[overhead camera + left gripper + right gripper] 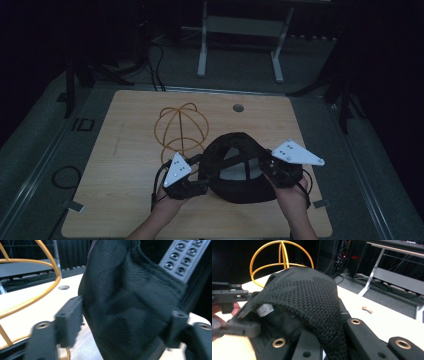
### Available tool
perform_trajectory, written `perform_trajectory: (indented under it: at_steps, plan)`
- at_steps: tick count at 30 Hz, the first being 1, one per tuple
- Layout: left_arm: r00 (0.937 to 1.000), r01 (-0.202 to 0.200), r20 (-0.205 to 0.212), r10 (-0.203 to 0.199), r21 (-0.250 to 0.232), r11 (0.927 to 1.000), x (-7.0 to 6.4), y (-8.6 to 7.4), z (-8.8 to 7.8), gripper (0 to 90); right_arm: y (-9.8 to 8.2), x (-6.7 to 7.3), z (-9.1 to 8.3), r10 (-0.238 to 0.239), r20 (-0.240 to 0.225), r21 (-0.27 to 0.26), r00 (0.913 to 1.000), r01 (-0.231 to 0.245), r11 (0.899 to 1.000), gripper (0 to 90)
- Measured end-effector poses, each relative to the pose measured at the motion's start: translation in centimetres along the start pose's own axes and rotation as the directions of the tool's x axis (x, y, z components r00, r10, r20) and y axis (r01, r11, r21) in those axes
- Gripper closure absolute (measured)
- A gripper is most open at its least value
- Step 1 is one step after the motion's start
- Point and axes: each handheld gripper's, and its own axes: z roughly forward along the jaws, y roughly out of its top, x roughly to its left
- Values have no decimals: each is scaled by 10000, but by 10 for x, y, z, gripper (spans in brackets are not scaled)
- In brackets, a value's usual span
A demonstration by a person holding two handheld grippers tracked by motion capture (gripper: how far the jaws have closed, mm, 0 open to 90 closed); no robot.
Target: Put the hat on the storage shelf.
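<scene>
A black cap (235, 170) is sitting near the front middle of the wooden tabletop (125, 150), turned so its grey inner lining is facing up, and a person is holding it from both sides. The left tool (199, 176) is reaching in at the cap's left edge; in the left gripper view its two jaws are standing spread on either side of a fold of the cap's black mesh (130, 305), though whether they are actually pressing the cloth is hard to tell. The right tool (264, 167) is meeting the cap's right edge, and in the right gripper view the woven rim (312, 302) is draping over its jaws, hiding whether they are pinching it. Just behind the cap, toward the back left, a yellow wire frame (181, 127) shaped like a ball is standing upright on the tabletop. A small round hole (238, 107) is showing in the tabletop farther back.
</scene>
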Motion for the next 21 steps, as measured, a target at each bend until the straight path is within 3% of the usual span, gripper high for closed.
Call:
perform_trajectory:
  at_steps: [4,8,12,15,21]
  plan:
    - [9996,284,47,-283,-145,9995,1,3,0,418,0,1,-2,-60,-30,5,10000,60,10000,877]
    - [9997,224,-29,-224,-136,9997,-1,6,0,532,-2,1,-2,17,-120,5,9999,-17,10000,878]
    - [9993,357,-74,-358,-122,9993,-2,8,1,706,-5,2,-4,64,-185,23,9998,-63,10000,877]
    - [9995,221,-223,-225,-168,9996,-4,11,0,833,-7,1,-4,75,-221,44,9997,-74,10000,877]
    - [9990,-50,-440,31,-432,9991,-7,18,-4,874,-13,3,-5,126,-279,33,9995,-125,9999,877]
